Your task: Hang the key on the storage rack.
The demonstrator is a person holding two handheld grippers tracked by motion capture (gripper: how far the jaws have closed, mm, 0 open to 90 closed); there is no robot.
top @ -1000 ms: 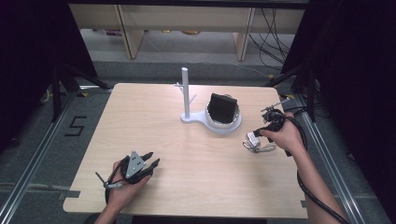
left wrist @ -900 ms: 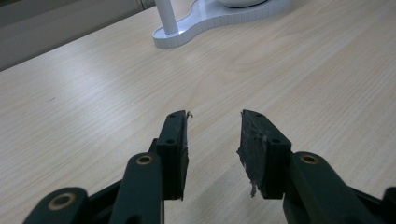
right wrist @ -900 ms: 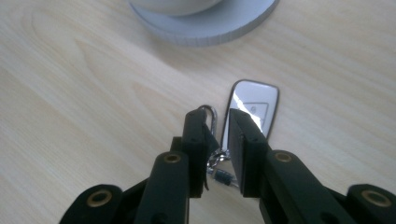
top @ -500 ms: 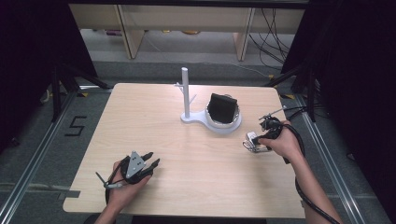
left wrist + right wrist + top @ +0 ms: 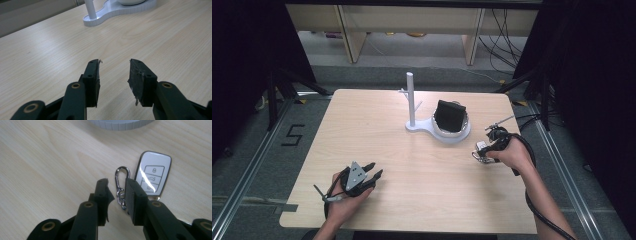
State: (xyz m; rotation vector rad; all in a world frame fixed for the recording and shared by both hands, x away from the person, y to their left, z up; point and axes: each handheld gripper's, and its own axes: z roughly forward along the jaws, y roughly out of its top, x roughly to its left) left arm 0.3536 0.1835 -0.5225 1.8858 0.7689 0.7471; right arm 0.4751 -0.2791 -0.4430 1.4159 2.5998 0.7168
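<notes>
Right gripper [image 5: 116, 188] has come toward the near-right part of the table [image 5: 422, 200] over the last second, away from the white stand [image 5: 428, 125]. Jaws apart, straddling the metal carabiner [image 5: 121, 180] of a car key fob [image 5: 153, 176]; not yet closed on it. Fob lies flat on the wood just right of the clip, near the stand's round dish with a black object [image 5: 449, 116] in it. Likely a grasp on the clip is being set up. Left gripper [image 5: 113, 75] unchanged, jaws apart, empty, low over the near-left table.
</notes>
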